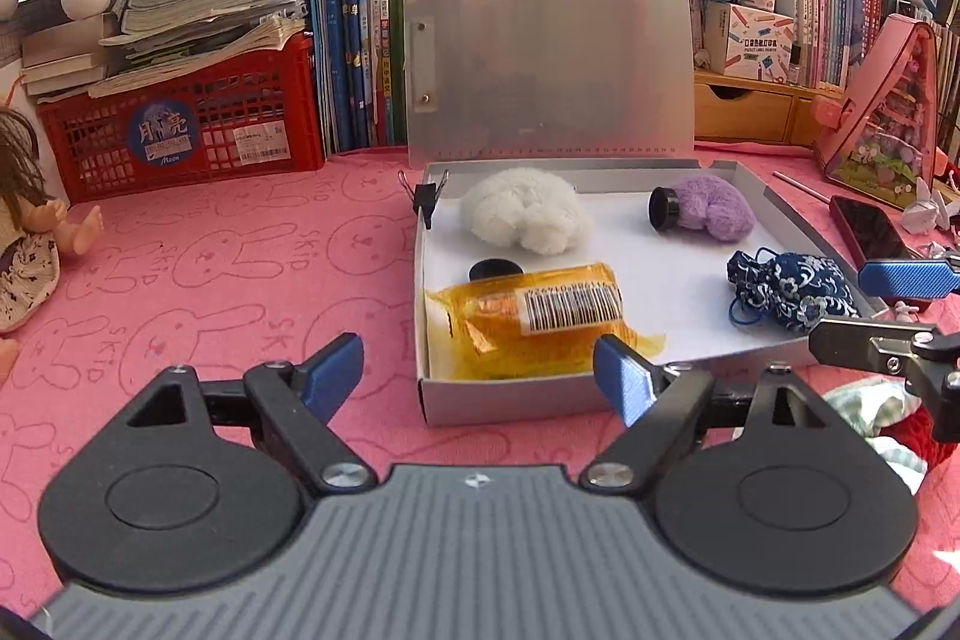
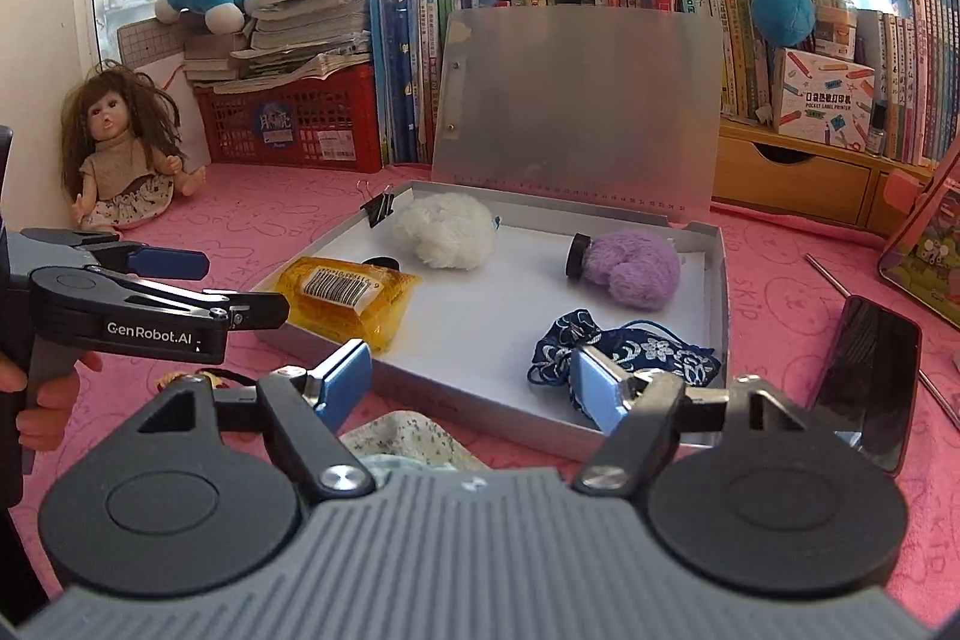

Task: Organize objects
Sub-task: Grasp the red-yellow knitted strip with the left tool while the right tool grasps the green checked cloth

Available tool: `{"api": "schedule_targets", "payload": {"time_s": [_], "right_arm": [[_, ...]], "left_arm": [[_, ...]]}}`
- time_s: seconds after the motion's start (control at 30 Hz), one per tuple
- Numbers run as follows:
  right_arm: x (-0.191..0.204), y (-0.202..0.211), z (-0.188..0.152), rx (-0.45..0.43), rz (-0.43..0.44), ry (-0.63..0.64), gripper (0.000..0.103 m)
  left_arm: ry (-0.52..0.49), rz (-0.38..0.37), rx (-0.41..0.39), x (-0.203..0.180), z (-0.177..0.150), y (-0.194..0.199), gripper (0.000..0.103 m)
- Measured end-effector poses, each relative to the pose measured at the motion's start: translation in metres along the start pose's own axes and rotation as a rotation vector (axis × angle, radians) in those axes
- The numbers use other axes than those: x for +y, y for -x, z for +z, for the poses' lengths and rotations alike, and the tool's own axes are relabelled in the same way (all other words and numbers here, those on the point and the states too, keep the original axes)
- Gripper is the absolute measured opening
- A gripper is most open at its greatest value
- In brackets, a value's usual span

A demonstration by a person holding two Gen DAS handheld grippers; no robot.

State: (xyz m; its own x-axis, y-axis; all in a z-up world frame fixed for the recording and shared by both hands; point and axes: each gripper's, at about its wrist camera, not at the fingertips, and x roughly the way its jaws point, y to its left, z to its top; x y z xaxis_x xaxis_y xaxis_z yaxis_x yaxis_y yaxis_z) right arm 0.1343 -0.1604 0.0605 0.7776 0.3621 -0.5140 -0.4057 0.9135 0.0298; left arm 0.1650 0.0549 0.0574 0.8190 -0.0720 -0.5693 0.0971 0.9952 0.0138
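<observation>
An open white box (image 1: 510, 397) (image 2: 714, 280) lies on the pink cloth with its lid standing up behind. Inside lie a white fluffy ball (image 1: 525, 211) (image 2: 444, 232), a purple fluffy item with a black cap (image 1: 708, 208) (image 2: 636, 274), a yellow packet with a barcode (image 1: 528, 322) (image 2: 348, 298) and a blue patterned pouch (image 1: 792, 292) (image 2: 648, 358). My left gripper (image 1: 480, 376) is open and empty, at the box's near edge by the yellow packet. My right gripper (image 2: 471, 385) is open and empty, at the near edge by the pouch.
A black binder clip (image 1: 431, 199) (image 2: 378, 211) grips the box's far left corner. A dark phone (image 1: 870, 229) (image 2: 864, 388) lies right of the box. A floral cloth (image 2: 408, 436) lies before it. A doll (image 2: 126, 160), a red crate (image 1: 180, 129) and books stand behind.
</observation>
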Motion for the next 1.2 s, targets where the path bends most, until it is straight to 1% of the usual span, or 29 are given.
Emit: {"api": "schedule_targets", "payload": {"time_s": [0.1, 0.27, 0.37, 0.47, 0.63, 0.8, 0.87, 0.97, 1.07, 1.1, 1.13, 1.17, 1.2], "right_arm": [[0.011, 0.002, -0.011, 0.008, -0.022, 0.053, 0.087], [0.017, -0.005, -0.025, 0.054, -0.047, 0.069, 0.088], [0.02, -0.008, -0.035, 0.076, -0.064, 0.082, 0.088], [0.02, -0.012, -0.041, 0.095, -0.063, 0.067, 0.088], [0.014, -0.02, -0.045, 0.137, -0.026, -0.024, 0.088], [0.015, -0.021, -0.046, 0.142, -0.019, -0.038, 0.088], [0.015, -0.021, -0.046, 0.144, -0.018, -0.033, 0.085], [0.017, -0.02, -0.046, 0.144, -0.016, -0.028, 0.082], [0.018, -0.017, -0.045, 0.136, -0.014, -0.031, 0.076], [0.018, -0.016, -0.045, 0.128, -0.013, -0.032, 0.074], [0.018, -0.014, -0.044, 0.119, -0.011, -0.034, 0.07], [0.018, -0.012, -0.044, 0.112, -0.008, -0.037, 0.061], [0.019, -0.01, -0.043, 0.105, -0.003, -0.04, 0.055]], "left_arm": [[0.011, 0.004, 0.021, 0.003, -0.02, 0.006, 0.087], [-0.014, 0.025, 0.058, 0.002, -0.043, 0.002, 0.087], [-0.01, 0.019, 0.041, 0.003, -0.052, 0.002, 0.087], [0.012, 0.02, 0.033, 0.003, -0.055, 0.0, 0.087], [0.072, 0.008, 0.044, 0.006, -0.056, -0.006, 0.087], [0.064, 0.004, 0.043, 0.003, -0.056, -0.006, 0.087], [0.061, 0.002, 0.041, 0.002, -0.056, -0.005, 0.086], [0.059, -0.006, 0.037, 0.0, -0.056, -0.004, 0.078], [0.047, -0.009, 0.034, -0.003, -0.057, -0.002, 0.068], [0.04, 0.001, 0.034, -0.004, -0.057, -0.002, 0.061], [0.03, 0.017, 0.036, -0.006, -0.057, -0.002, 0.055], [0.023, 0.019, 0.036, -0.006, -0.056, -0.002, 0.054], [0.027, 0.016, 0.037, -0.005, -0.056, -0.001, 0.051]]}}
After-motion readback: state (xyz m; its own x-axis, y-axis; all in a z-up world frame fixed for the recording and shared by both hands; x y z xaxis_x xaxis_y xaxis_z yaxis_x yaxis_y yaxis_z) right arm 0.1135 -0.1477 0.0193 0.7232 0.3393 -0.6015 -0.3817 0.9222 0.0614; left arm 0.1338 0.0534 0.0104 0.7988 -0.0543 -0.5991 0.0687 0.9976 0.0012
